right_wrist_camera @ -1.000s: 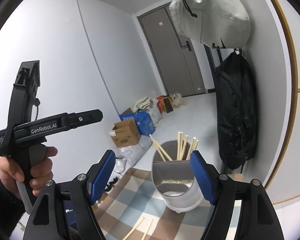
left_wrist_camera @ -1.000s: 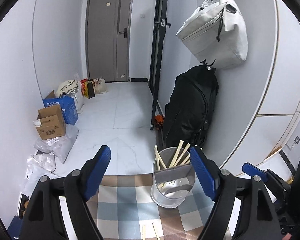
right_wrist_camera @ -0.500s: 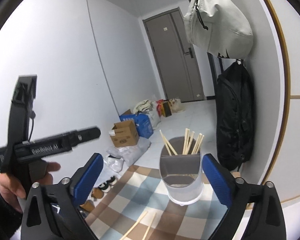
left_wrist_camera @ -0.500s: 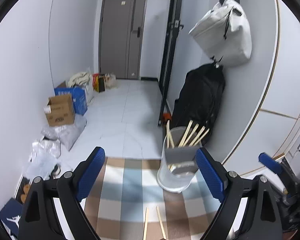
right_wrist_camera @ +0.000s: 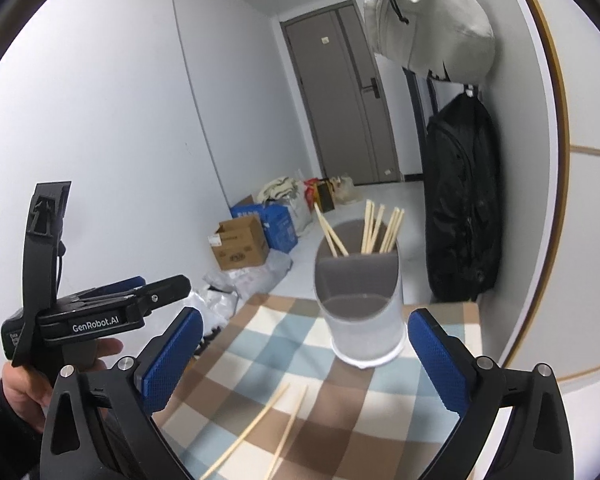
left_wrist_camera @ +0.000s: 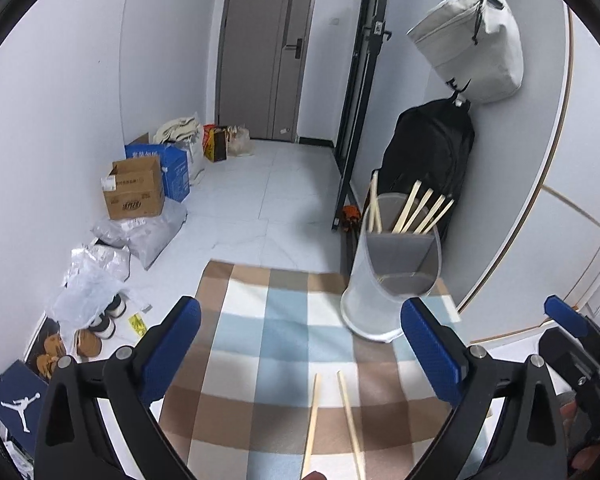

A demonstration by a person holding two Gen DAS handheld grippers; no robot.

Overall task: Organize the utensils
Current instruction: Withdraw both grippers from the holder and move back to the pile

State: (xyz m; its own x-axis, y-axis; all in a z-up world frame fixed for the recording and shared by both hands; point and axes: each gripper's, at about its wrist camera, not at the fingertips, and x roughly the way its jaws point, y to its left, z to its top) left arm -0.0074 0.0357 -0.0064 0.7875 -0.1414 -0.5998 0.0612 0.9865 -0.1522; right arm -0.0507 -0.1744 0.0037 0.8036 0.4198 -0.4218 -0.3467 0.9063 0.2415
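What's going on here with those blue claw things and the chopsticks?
A person holds a two-finger gripper in each hand and is tidying chopsticks into a holder. The left gripper and right gripper hold nothing, and their jaws are opening. Two loose chopsticks lie on the checked tablecloth, just ahead of both grippers. Beyond them stands the utensil holder, with several chopsticks already upright in its back compartment. The front compartment looks empty.

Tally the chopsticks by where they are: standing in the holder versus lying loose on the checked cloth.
In the utensil holder: 7, though the bunch overlaps, so roughly
Loose on the checked cloth: 2
Total: 9
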